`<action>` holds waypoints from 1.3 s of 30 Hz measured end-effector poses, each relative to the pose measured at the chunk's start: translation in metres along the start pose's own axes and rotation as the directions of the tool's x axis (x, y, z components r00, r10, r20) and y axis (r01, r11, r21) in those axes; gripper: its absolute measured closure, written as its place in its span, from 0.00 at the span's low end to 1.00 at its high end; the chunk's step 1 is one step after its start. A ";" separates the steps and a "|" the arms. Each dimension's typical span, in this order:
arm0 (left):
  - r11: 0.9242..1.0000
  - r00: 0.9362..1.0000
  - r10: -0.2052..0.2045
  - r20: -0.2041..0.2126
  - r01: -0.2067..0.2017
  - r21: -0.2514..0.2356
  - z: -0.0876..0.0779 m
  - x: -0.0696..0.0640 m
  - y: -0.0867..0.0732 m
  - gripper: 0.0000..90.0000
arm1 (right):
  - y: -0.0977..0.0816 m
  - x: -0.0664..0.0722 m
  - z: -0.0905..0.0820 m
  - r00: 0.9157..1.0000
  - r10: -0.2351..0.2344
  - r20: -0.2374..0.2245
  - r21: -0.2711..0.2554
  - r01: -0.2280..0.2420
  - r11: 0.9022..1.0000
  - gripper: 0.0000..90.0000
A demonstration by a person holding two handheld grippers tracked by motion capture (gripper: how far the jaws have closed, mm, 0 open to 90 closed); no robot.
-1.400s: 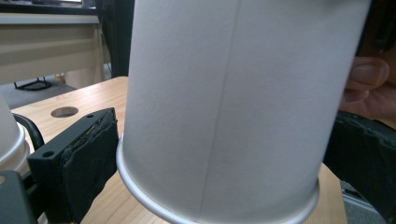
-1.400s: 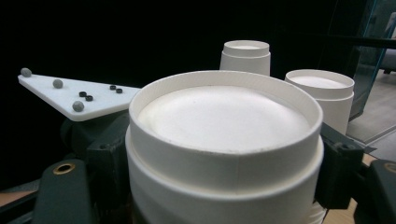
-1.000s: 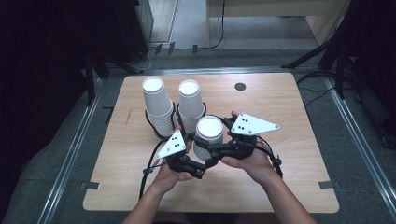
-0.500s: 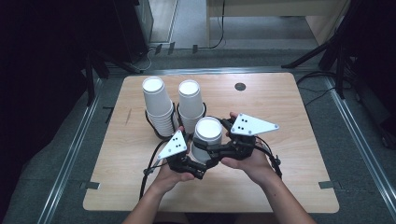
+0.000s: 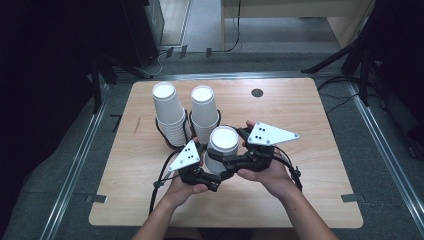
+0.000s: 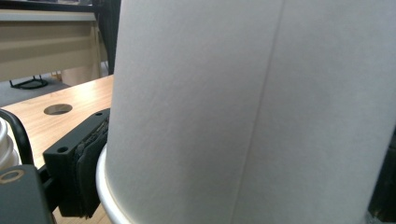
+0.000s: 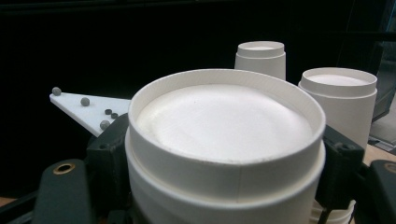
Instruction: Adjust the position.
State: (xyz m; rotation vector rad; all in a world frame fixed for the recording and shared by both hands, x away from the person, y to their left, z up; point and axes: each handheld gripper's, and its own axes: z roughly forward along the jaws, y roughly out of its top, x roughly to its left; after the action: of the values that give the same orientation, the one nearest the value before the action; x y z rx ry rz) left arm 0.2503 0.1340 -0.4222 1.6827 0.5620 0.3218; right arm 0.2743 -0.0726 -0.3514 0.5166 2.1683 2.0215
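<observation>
Both grippers meet at a short stack of upturned white paper cups (image 5: 223, 142) near the table's middle front. In the right gripper view its top cup (image 7: 224, 121) sits between the two black jaws, and my right gripper (image 5: 231, 159) is shut on it. My left gripper (image 5: 212, 169) comes in from the left, lower on the same stack. Its view is mostly the white cup wall (image 6: 243, 102), with a black pad (image 6: 86, 172) pressed on the wall at the left and a cup rim just below it. Hands hold both grippers from below.
Two taller stacks of upturned white cups stand behind, one at the left (image 5: 167, 112) and one beside it (image 5: 204, 112), ringed by black cable. The wooden table (image 5: 300, 125) has a round hole (image 5: 257, 92) at the back right. Dark floor and stands surround it.
</observation>
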 end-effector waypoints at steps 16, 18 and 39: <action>1.000 1.000 -0.006 0.006 0.006 -0.007 -0.001 0.000 0.000 0.06 | -0.001 0.002 -0.002 0.999 -0.034 0.008 0.029 0.034 0.999 0.15; 1.000 1.000 -0.006 0.006 0.006 -0.009 -0.001 0.000 0.000 0.06 | -0.001 0.003 -0.002 0.999 -0.039 0.011 0.030 0.039 0.999 0.14; 0.998 0.999 0.032 0.003 -0.032 0.047 -0.008 0.004 -0.001 0.07 | 0.005 -0.004 -0.024 0.999 -0.053 0.002 0.034 0.053 0.998 0.13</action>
State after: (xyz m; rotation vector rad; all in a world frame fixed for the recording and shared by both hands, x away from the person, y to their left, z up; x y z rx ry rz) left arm 0.2500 0.1427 -0.4217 1.7388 0.5445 0.3318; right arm 0.2707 -0.0966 -0.3451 0.4611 2.1945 1.9590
